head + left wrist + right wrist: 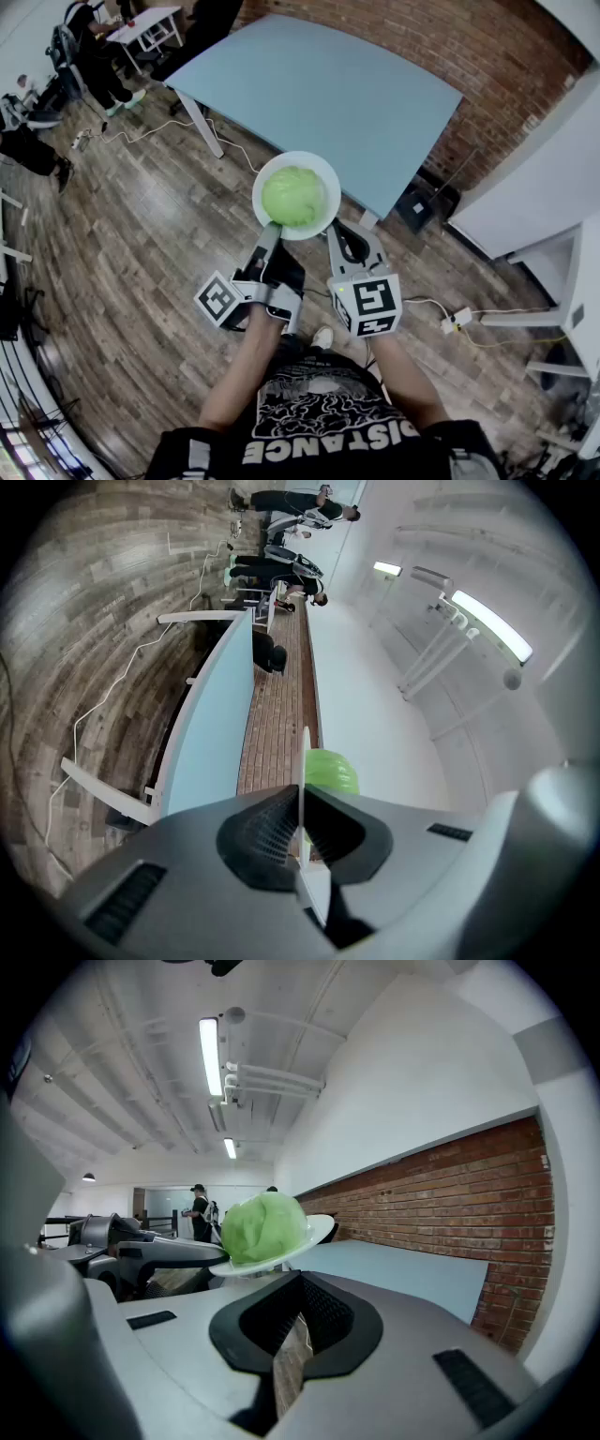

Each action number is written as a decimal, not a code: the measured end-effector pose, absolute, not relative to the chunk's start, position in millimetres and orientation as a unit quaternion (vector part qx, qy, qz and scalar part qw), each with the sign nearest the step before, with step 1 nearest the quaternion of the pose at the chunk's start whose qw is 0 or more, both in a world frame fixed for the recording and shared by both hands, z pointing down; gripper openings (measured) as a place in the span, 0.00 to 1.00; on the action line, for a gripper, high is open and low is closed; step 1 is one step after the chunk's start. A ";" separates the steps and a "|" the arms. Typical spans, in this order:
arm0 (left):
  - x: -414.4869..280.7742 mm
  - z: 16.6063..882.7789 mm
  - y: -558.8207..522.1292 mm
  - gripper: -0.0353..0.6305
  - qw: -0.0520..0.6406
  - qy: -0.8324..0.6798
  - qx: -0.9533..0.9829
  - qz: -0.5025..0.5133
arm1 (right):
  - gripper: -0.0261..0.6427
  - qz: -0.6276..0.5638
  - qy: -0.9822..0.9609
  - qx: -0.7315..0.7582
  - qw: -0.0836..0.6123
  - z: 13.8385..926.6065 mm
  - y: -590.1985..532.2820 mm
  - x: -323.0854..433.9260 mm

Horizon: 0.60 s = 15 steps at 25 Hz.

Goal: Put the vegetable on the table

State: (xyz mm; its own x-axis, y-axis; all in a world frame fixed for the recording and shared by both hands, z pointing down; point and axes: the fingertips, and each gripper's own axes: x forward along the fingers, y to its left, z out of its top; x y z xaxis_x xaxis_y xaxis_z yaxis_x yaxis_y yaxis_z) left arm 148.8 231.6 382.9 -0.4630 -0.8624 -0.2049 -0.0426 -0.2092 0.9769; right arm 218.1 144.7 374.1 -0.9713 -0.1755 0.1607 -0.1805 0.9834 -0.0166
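A round green vegetable lies on a white plate, held in the air just off the near edge of the light blue table. My left gripper is shut on the plate's near-left rim. In the left gripper view the plate stands edge-on between the jaws, with the vegetable to its right. My right gripper is by the plate's near-right rim, shut with nothing in it. In the right gripper view the plate and vegetable sit above and ahead of that gripper.
A brick wall runs behind the table. A black box stands on the wooden floor under the table's right corner. Cables and a power strip lie to the right. People and a white table are far left.
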 end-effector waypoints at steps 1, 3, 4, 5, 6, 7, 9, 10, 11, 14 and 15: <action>149.7 382.6 230.9 0.07 0.312 -0.546 0.414 -0.659 | 0.05 0.016 -0.993 0.090 0.078 373.9 143.3 218.8; 151.2 382.4 230.0 0.07 0.312 -0.546 0.413 -0.659 | 0.05 0.017 -0.993 0.090 0.077 373.8 141.0 220.1; 151.6 382.6 230.0 0.07 0.312 -0.547 0.412 -0.658 | 0.05 0.017 -0.993 0.092 0.078 374.0 140.0 220.8; 151.9 383.0 229.9 0.07 0.312 -0.547 0.412 -0.658 | 0.05 0.017 -0.992 0.095 0.079 374.3 139.0 221.6; 152.0 383.2 229.7 0.07 0.311 -0.547 0.412 -0.659 | 0.05 0.018 -0.992 0.098 0.080 375.1 138.0 222.5; 151.8 383.4 229.5 0.07 0.311 -0.546 0.412 -0.660 | 0.05 0.018 -0.991 0.101 0.082 376.1 137.5 222.9; 151.0 384.3 229.6 0.07 0.311 -0.543 0.412 -0.662 | 0.05 0.016 -0.992 0.101 0.080 377.4 138.8 222.7; 150.6 385.3 229.8 0.07 0.311 -0.542 0.413 -0.663 | 0.05 0.015 -0.992 0.101 0.078 377.7 139.4 222.5; 150.1 386.6 229.9 0.07 0.311 -0.541 0.413 -0.663 | 0.05 0.012 -0.992 0.102 0.076 378.2 139.4 222.2; 146.9 389.9 226.3 0.07 0.310 -0.536 0.416 -0.667 | 0.05 0.007 -0.992 0.107 0.073 379.9 135.3 219.4; 144.2 390.7 222.3 0.07 0.310 -0.534 0.416 -0.667 | 0.05 0.007 -0.991 0.108 0.073 380.4 131.4 217.1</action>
